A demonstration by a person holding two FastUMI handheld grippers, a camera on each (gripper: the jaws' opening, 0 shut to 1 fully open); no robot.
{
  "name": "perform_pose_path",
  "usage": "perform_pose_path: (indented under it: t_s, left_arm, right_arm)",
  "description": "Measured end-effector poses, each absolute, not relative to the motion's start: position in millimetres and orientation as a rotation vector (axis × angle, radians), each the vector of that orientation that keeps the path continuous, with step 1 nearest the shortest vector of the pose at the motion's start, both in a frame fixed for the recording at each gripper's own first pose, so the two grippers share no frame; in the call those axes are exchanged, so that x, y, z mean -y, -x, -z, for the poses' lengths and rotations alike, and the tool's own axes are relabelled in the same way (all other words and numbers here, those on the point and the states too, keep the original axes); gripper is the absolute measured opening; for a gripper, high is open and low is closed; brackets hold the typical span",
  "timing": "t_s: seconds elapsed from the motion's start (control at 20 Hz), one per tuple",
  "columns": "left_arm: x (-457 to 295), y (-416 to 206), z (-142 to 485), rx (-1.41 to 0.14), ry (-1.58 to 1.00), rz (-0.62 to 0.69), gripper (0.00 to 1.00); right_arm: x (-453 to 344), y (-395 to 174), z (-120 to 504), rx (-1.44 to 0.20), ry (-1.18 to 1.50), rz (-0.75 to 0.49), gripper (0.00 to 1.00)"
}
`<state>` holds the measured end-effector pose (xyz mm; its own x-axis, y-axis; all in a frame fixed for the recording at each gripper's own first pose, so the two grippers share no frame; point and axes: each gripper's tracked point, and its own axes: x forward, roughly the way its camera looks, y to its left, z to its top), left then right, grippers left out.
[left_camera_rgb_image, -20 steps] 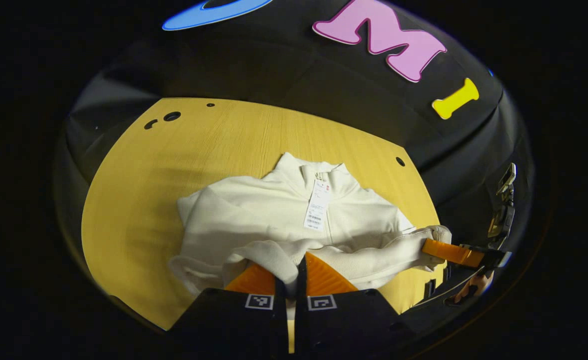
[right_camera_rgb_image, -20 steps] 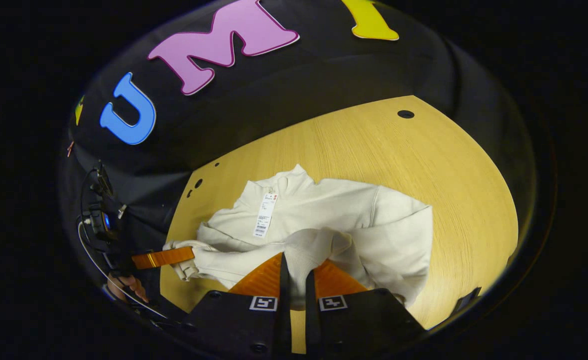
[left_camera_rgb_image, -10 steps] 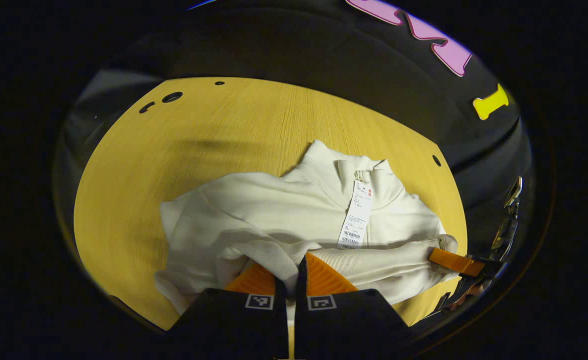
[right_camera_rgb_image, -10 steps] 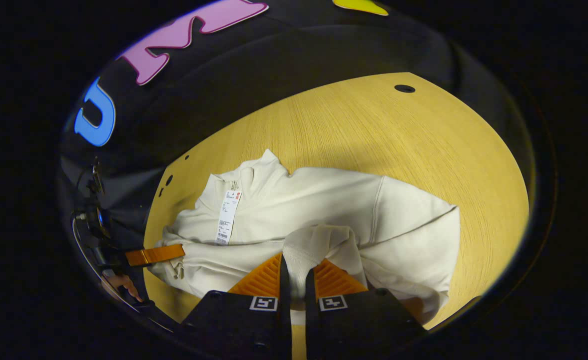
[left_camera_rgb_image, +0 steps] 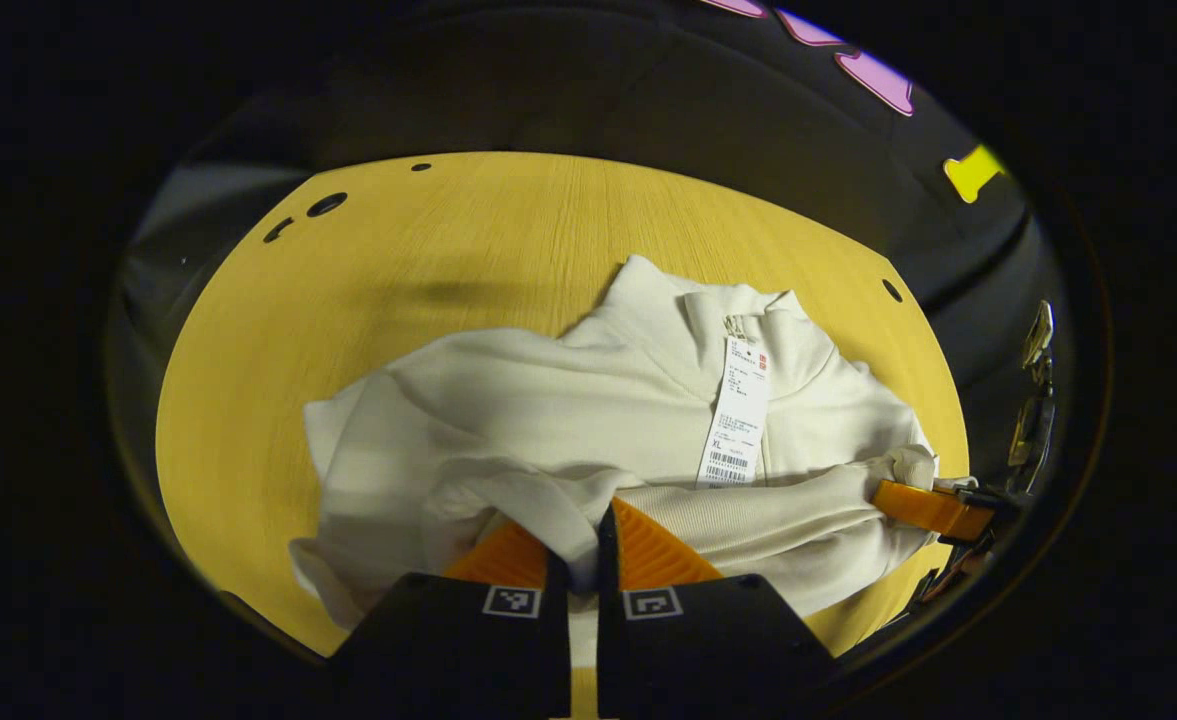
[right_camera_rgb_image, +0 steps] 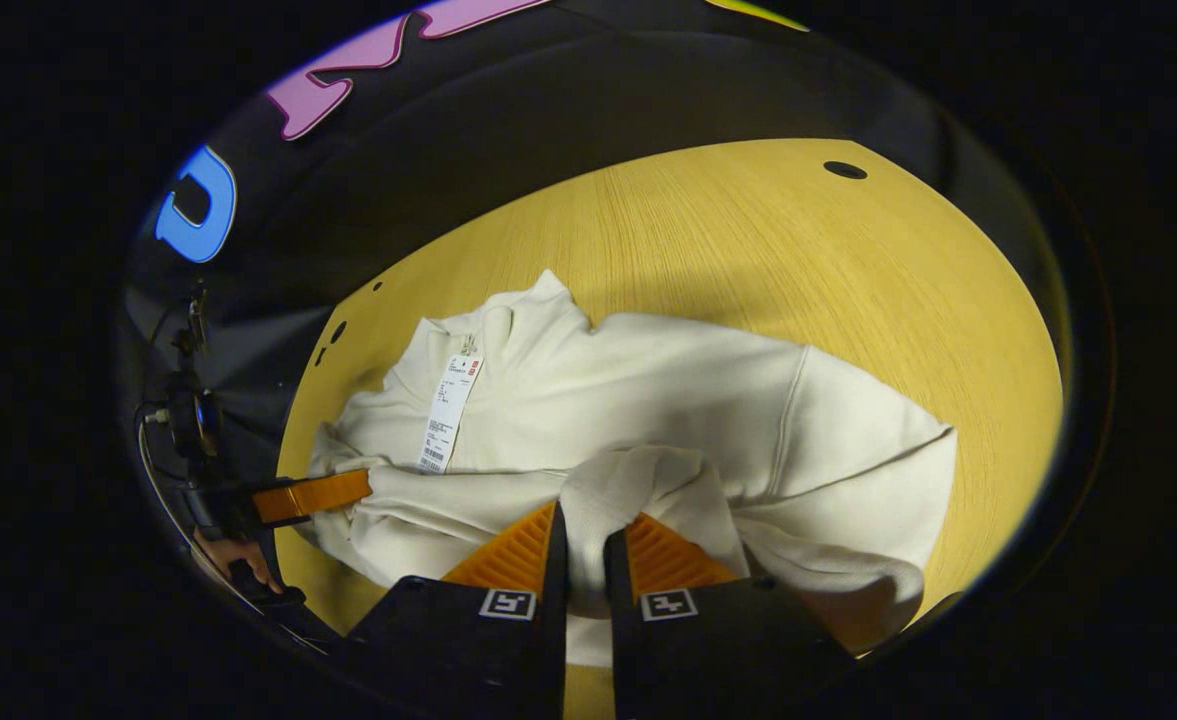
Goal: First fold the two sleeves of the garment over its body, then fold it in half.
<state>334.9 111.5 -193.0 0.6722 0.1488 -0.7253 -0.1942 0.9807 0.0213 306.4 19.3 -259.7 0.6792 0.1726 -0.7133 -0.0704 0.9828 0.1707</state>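
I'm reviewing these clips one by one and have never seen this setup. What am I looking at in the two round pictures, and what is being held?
A person holds a two-finger gripper in each hand, and each gripper carries its own fisheye camera. In the left gripper view, the left gripper sits at the bottom, pinching cloth; the right gripper shows at the far right. In the right gripper view, the right gripper is at the bottom, and the left gripper is at the left. A cream garment with a hanging paper tag lies on a wooden table. Both grippers grip its near edge.
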Motion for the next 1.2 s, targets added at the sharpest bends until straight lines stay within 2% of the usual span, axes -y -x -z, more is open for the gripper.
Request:
perform_pose_path:
  t_s: [0.05,0.1,0.15,0.2,0.25,0.3,0.4,0.45,0.5,0.55,0.85,1.2]
  left_arm:
    - [-111,-336,193,-0.809,0.061,-0.196,0.19]
    - [-109,-336,194,-0.812,0.058,-0.203,0.28]
    - [-107,-334,193,-0.818,0.047,-0.204,0.29]
    - [-102,-331,191,-0.819,0.045,-0.195,0.36]
    - [-99,-328,188,-0.816,0.046,-0.193,0.46]
    - [-96,-325,185,-0.81,0.047,-0.187,0.5]
    - [-84,-318,176,-0.797,0.042,-0.156,0.78]
    - [-77,-310,172,-0.794,0.044,-0.135,0.92]
    - [-71,-305,168,-0.787,0.043,-0.121,0.98]
    - [-66,-299,164,-0.775,0.044,-0.107,0.95]
    - [-40,-248,135,-0.661,0.063,-0.046,0.95]
    - [-22,-183,110,-0.541,0.073,-0.044,0.94]
  right_arm:
    - [-20,-306,259,-0.821,-0.149,-0.122,0.28]
    - [-21,-305,257,-0.83,-0.171,-0.113,0.29]
    - [-25,-304,254,-0.836,-0.199,-0.118,0.32]
    - [-26,-301,247,-0.822,-0.203,-0.13,0.46]
    - [-27,-299,245,-0.817,-0.204,-0.132,0.53]
    - [-30,-294,239,-0.815,-0.216,-0.136,0.58]
    - [-31,-286,223,-0.781,-0.219,-0.139,0.78]
    - [-30,-280,218,-0.767,-0.214,-0.14,0.81]
    - [-28,-273,211,-0.755,-0.211,-0.142,0.81]
    - [-27,-267,208,-0.748,-0.206,-0.141,0.81]
    - [-29,-223,174,-0.677,-0.241,-0.171,0.81]
    - [-24,-162,159,-0.629,-0.198,-0.188,0.81]
